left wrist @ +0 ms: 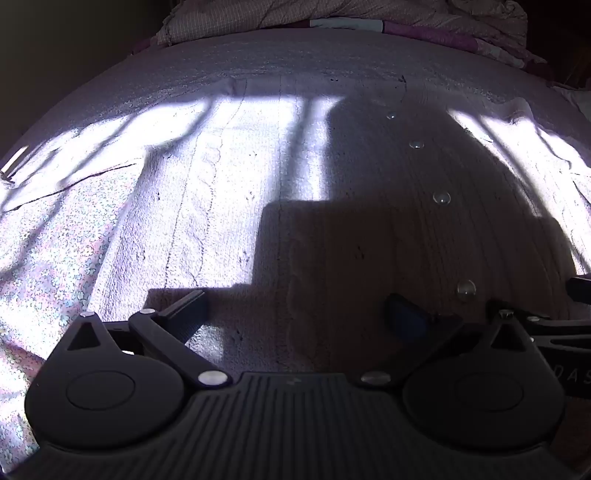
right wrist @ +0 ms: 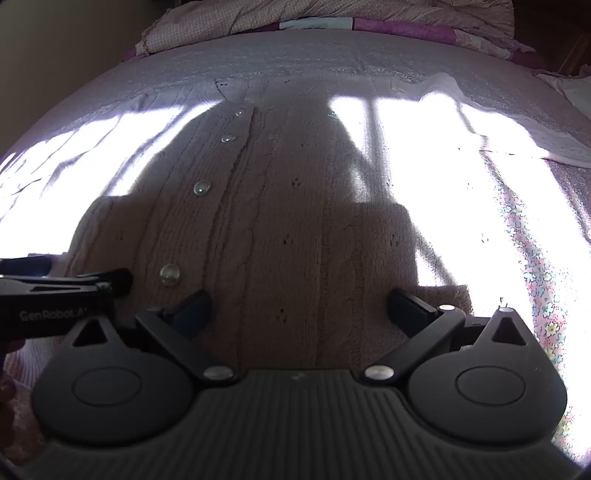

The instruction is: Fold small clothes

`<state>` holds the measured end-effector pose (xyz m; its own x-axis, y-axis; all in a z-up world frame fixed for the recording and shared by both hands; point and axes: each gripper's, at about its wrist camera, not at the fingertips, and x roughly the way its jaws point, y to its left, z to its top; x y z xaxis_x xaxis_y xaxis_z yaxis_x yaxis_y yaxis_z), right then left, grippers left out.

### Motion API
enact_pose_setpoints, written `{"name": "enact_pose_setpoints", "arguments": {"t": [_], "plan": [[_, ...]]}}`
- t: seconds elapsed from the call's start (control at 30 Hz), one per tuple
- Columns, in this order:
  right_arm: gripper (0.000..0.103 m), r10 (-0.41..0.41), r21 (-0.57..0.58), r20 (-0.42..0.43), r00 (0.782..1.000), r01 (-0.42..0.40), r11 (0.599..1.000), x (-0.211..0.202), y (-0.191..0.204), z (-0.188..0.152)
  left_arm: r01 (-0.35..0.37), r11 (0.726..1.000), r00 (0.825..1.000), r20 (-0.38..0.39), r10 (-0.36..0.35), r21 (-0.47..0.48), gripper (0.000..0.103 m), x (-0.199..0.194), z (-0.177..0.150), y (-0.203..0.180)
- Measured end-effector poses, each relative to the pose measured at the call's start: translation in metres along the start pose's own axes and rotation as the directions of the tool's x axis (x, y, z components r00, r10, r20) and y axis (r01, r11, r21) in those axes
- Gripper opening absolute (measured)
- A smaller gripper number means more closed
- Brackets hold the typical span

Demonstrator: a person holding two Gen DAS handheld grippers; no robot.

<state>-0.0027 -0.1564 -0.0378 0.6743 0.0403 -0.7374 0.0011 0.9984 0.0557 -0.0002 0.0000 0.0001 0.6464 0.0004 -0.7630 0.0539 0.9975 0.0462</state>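
Note:
A pale pink knit cardigan (left wrist: 332,229) lies flat on the bed, with a row of clear round buttons (left wrist: 441,198) down its front; it also shows in the right wrist view (right wrist: 303,229), buttons (right wrist: 202,187) at left. My left gripper (left wrist: 295,306) is open and empty, jaws wide apart just above the cardigan's near hem. My right gripper (right wrist: 299,306) is open and empty too, over the near hem right of the button row. The left gripper's finger (right wrist: 74,284) shows at the left edge of the right wrist view.
The bed has a floral sheet (left wrist: 48,266), seen also at the right (right wrist: 546,288). A bunched pink checked quilt (left wrist: 332,14) lies along the far edge. Strong sun patches and shadows cross the cardigan. Dark room edges lie beyond the bed corners.

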Motion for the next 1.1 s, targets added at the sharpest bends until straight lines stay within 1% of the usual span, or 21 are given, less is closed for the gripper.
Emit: {"name": "enact_pose_setpoints", "arguments": {"t": [0.6, 1.1], "plan": [[0.103, 0.000, 0.003, 0.000, 1.000, 0.000, 1.000, 0.0002, -0.0002, 0.0003, 0.001, 1.000, 1.000, -0.005, -0.001, -0.001, 0.103, 0.0005, 0.0048, 0.0026], [0.103, -0.002, 0.001, 0.002, 1.000, 0.002, 1.000, -0.0002, 0.0003, -0.0001, -0.004, 1.000, 1.000, 0.011, 0.004, 0.000, 0.103, -0.0016, 0.0035, 0.0003]]}}
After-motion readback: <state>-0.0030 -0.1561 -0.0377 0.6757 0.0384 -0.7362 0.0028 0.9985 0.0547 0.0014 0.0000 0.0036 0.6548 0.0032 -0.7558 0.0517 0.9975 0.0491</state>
